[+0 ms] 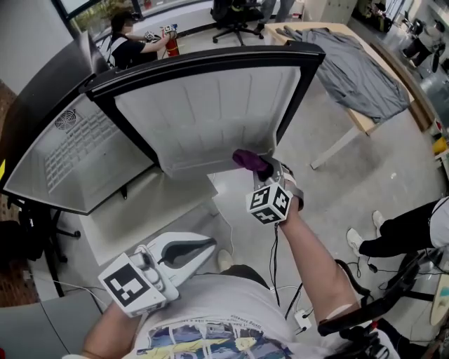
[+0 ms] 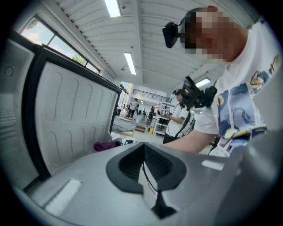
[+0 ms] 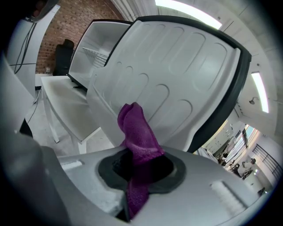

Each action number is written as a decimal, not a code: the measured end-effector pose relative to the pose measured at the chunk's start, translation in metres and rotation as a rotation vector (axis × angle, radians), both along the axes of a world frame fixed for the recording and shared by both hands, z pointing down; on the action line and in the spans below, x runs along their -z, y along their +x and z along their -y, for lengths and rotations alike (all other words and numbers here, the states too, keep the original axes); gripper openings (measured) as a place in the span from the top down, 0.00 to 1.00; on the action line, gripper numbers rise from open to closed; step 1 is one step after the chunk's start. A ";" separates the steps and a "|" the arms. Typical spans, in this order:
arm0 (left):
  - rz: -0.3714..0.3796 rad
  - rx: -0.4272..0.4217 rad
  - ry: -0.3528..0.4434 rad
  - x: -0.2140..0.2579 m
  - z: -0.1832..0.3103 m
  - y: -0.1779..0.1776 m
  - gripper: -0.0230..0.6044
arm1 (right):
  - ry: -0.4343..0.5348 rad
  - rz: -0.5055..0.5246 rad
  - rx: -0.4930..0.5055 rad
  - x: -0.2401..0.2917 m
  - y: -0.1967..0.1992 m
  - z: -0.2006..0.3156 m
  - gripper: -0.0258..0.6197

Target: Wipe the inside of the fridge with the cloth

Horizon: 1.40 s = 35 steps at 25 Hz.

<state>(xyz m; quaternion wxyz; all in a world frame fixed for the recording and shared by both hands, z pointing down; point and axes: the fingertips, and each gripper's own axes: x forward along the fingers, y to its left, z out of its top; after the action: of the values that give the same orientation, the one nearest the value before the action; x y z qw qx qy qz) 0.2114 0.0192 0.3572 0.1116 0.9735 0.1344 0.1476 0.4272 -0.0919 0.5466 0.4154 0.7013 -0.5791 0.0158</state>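
Note:
The fridge stands open: its white ribbed door panel (image 1: 203,112) faces me inside a black frame, and the white interior (image 1: 77,154) with a wire rack lies to the left. My right gripper (image 1: 265,167) is shut on a purple cloth (image 1: 247,160), held at the door panel's lower right edge. In the right gripper view the cloth (image 3: 137,137) sticks up out of the jaws in front of the door panel (image 3: 177,88). My left gripper (image 1: 207,247) hangs low near my body, jaws together and holding nothing. The left gripper view shows the cloth (image 2: 104,145) far off beside the door (image 2: 70,119).
A wooden table (image 1: 365,123) draped with grey fabric (image 1: 358,70) stands at the right. One person sits at the back (image 1: 130,42); another's legs (image 1: 400,228) show at the right edge. An office chair (image 1: 235,17) is behind the fridge. Cables (image 1: 291,308) trail on the floor.

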 end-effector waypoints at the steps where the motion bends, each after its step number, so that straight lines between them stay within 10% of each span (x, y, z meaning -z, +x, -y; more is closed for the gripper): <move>1: 0.000 -0.006 0.000 0.000 -0.002 0.002 0.95 | 0.002 -0.001 -0.006 0.001 0.001 -0.003 0.88; 19: -0.003 -0.008 0.043 -0.012 -0.021 0.004 0.96 | 0.026 0.115 -0.163 0.004 0.041 -0.060 0.88; 35: -0.042 0.095 0.065 0.004 -0.027 -0.064 0.95 | 0.193 0.263 -0.021 0.095 -0.085 -0.079 0.88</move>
<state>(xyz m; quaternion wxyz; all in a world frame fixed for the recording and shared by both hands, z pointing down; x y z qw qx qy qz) 0.1477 0.0465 0.3536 0.0840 0.9848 0.0855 0.1261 0.3421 -0.0124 0.4516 0.2665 0.7359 -0.6199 0.0562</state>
